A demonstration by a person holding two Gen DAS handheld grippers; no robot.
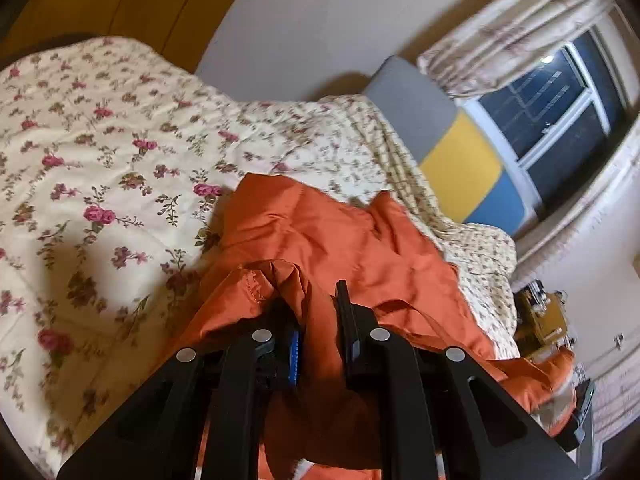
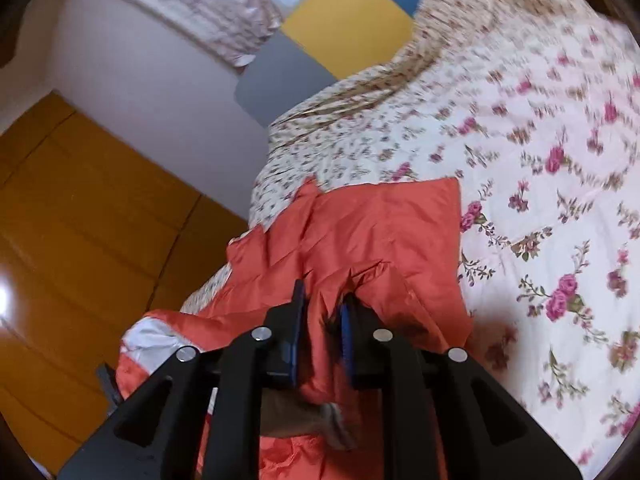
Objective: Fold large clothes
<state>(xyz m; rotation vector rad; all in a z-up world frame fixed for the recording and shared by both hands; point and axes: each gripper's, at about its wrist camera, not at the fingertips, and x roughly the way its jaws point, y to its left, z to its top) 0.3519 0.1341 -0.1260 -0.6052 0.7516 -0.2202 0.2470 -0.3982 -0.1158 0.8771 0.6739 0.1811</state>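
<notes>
Both claws have hold of the same orange garment [image 1: 320, 236]. Low in the left wrist view, the left gripper [image 1: 318, 312] has its two black fingers narrowed onto a bunched fold of the orange cloth, which rises between them and spills over the left finger, its blue pad [image 1: 295, 356] showing just beneath the fabric. From there the garment spreads up toward the middle of the frame and off to the lower right, lying on a floral bedspread [image 1: 100, 168] that fills the left half of the picture. At the upper right sit a dark window [image 1: 560, 108] and a pale patterned curtain [image 1: 508, 28], with grey, yellow and blue headboard panels [image 1: 460, 160] just below them. Low in the right wrist view, the right gripper [image 2: 322, 304] is likewise drawn in on a ridge of orange cloth pinched between its blue-padded fingers [image 2: 347, 340]. Here the garment runs from the bottom centre up to mid-frame, with a white lining patch [image 2: 152, 344] at the lower left, and the floral bedspread covers the right side. A brown wooden floor [image 2: 80, 220] fills the left of this view, somewhat blurred.
</notes>
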